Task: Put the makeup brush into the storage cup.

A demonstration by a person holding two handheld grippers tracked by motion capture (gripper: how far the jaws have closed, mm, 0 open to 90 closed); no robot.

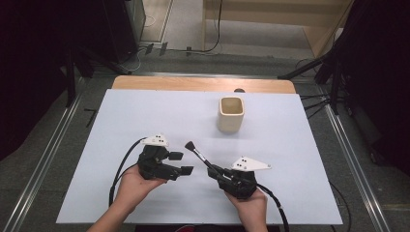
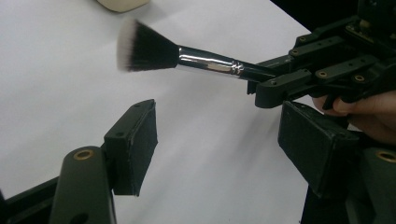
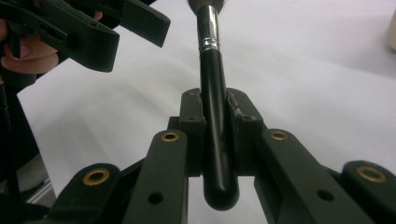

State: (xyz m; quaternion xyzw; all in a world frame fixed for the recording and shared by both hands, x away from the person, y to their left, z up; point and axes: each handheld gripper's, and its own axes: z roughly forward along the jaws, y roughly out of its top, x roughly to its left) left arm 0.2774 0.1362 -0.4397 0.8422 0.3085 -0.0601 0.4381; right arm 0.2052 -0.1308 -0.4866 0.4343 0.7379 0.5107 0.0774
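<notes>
While right gripper [image 3: 215, 123] clamps black-handled makeup brush [image 3: 212, 84] with silver ferrule, left gripper [image 2: 224, 135] stands wide apart, empty, above white worktop [image 1: 145, 111].

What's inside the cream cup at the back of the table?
In the high view the cream cup stands upright and open, and the part of its inside that shows looks empty. Its near wall covers the bottom. The makeup brush is outside it, clamped in the right hand-held gripper.

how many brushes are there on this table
1: a black makeup brush, clamped by its handle in the right gripper, bristles pointing toward the left gripper. The cream cup could hide more inside.
</notes>
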